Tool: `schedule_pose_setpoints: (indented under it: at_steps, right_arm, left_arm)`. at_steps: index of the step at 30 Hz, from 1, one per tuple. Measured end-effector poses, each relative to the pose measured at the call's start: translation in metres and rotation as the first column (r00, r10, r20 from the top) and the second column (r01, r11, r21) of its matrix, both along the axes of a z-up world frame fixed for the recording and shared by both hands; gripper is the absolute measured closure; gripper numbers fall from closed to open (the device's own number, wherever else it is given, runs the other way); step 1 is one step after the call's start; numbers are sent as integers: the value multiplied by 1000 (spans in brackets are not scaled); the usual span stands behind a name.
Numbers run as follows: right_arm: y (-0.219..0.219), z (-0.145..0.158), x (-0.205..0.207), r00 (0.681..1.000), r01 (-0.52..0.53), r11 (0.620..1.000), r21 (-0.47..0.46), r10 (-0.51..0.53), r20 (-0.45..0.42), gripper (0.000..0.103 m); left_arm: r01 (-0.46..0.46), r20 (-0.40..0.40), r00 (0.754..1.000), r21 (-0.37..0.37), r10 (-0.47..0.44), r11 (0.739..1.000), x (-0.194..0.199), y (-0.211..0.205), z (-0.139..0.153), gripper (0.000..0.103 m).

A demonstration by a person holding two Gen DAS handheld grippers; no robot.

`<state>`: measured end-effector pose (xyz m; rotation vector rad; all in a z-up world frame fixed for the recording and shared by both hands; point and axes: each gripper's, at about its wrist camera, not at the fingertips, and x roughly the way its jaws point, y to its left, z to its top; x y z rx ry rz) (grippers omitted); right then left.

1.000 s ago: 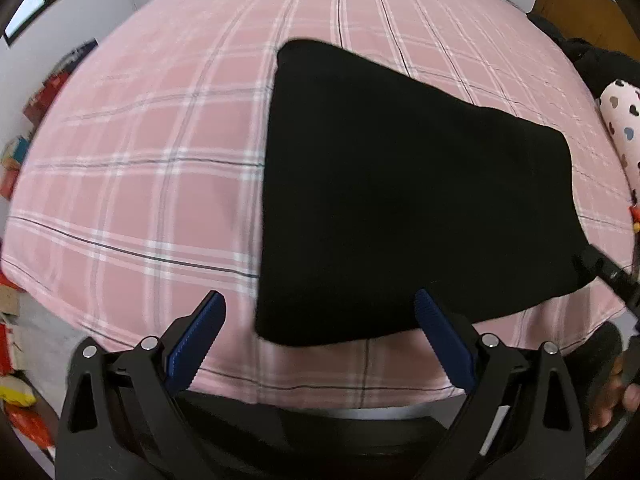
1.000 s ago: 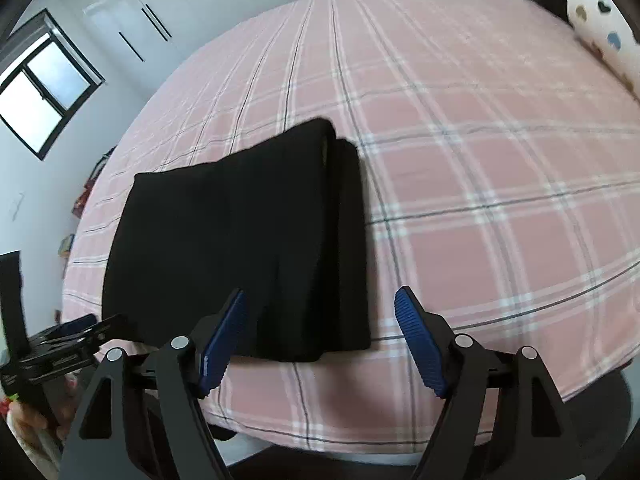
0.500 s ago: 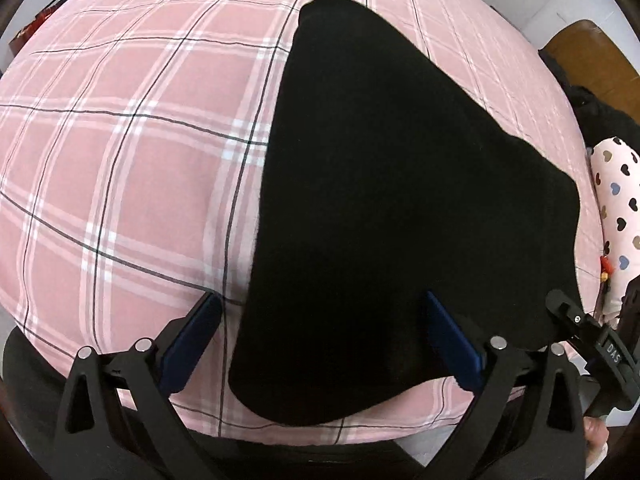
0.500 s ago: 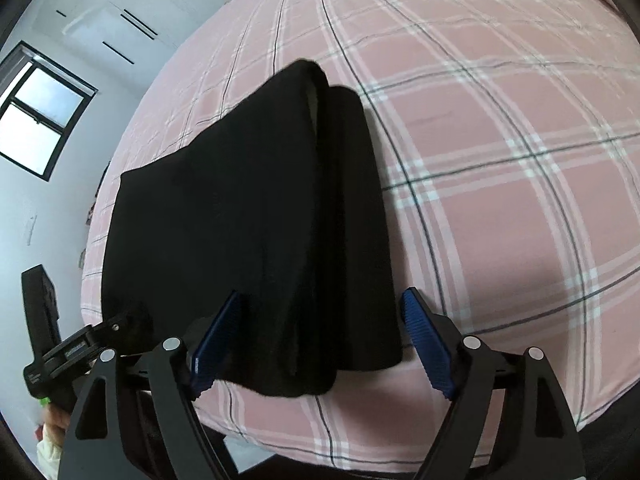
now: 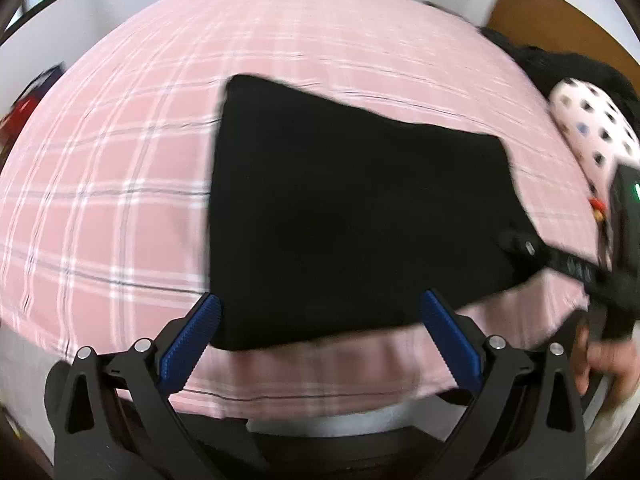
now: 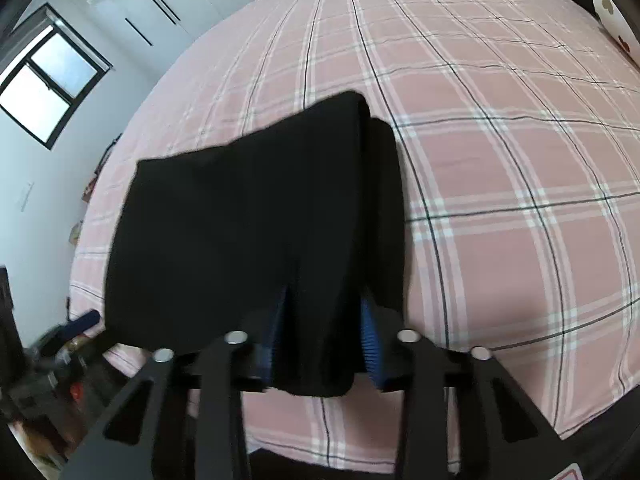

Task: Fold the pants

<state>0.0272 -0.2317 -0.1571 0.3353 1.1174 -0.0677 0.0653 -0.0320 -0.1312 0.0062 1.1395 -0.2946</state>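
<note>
Right now my right tool is pinching the near edge of the folded black pants, its blue pads pressing narrow on a bunch of cloth. The pants are lying on the pink plaid bed, close to the bed's near edge, with a second folded layer showing along their right side. My left tool is hovering wide apart just before the pants, gripping nothing. A spotted pillow is sitting at the bed's far right, well apart from the pants.
</note>
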Motion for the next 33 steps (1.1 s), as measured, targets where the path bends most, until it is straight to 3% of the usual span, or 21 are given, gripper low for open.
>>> schedule_pose_setpoints:
  at_steps: [2,7,10,12,14,16,19,20,22,23,25,28,33]
  right_arm:
    - [-9,8,1,1000,5,999,54,-5,2,87]
    - [-27,6,0,997,79,982,169,-74,-38,82]
    - [-35,26,-15,991,132,984,121,-135,22,82]
    - [-39,42,-28,987,152,988,28,-154,49,81]
    - [-46,51,-40,986,157,987,-27,-155,68,72]
    - [-54,53,-53,985,161,986,-44,-157,72,61]
    - [-65,48,-69,982,183,982,-35,-181,62,61]
    - [-69,45,-74,979,200,979,-28,-198,57,61]
    - [-77,39,-82,974,221,975,-6,-220,44,61]
    - [-79,36,-86,972,230,973,7,-230,38,61]
    - [-80,30,-89,972,232,972,27,-233,25,61]
    - [-79,25,-90,976,217,976,33,-217,6,61]
    - [-59,23,-77,991,134,991,11,-133,-21,61]
  left_arm:
    - [60,23,998,-9,-59,998,-6,-17,4,5]
    - [197,42,979,5,-197,980,-11,-74,-2,5]
    - [267,56,961,60,-271,962,-14,-116,-12,5]
    - [298,78,948,111,-307,948,-15,-140,-19,5]
    - [326,105,934,139,-342,935,-16,-161,-23,5]
    - [349,105,924,155,-367,924,-15,-177,-30,5]
    - [369,84,919,166,-386,914,-11,-195,-44,8]
    - [360,94,920,173,-380,917,-7,-196,-46,21]
    - [344,91,930,133,-357,930,1,-190,-42,32]
    - [330,90,938,62,-334,942,7,-182,-36,54]
    - [289,66,956,-27,-287,957,22,-165,-26,80]
    - [189,66,981,-146,-181,971,40,-124,-6,87]
    - [16,162,987,-166,11,986,60,-38,52,87]
